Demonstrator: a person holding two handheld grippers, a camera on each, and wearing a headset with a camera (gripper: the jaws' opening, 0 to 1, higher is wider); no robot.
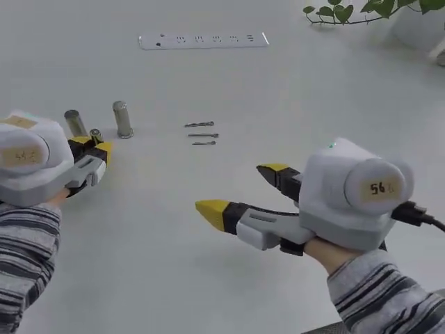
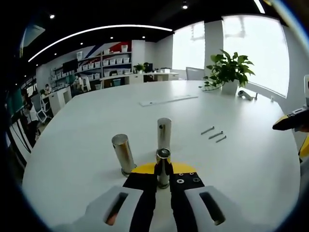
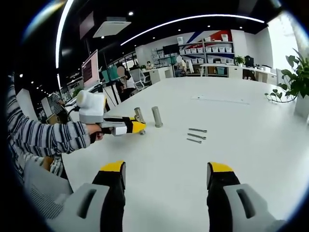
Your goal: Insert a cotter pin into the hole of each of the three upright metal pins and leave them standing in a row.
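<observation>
The left gripper point(image 1: 94, 146) sits at the far left, held by a hand in a striped sleeve. It is clenched on the near pin point(image 2: 163, 162), which stands upright between the yellow-tipped jaws. Just past it two more metal pins stand upright on the white worktop point(image 1: 208, 278), apart from each other. The left pin point(image 1: 74, 123) is beside the gripper's tips and the right pin point(image 1: 122, 120) is a little farther along.

Right of this cluster, and clear of it, three cotter pins point(image 1: 202, 134) lie flat on the worktop. They are stacked one behind another, parallel and close together but not touching.

Nearer the person and further right, the right gripper point(image 1: 243, 189) hovers released. Its jaws are spread wide with nothing between them, pointing leftward toward the pins. It is well apart from the cotter pins.

At the far edge a white power strip point(image 1: 203, 40) lies flat, and a leafy plant point(image 1: 348, 10) stands in the far right corner.
</observation>
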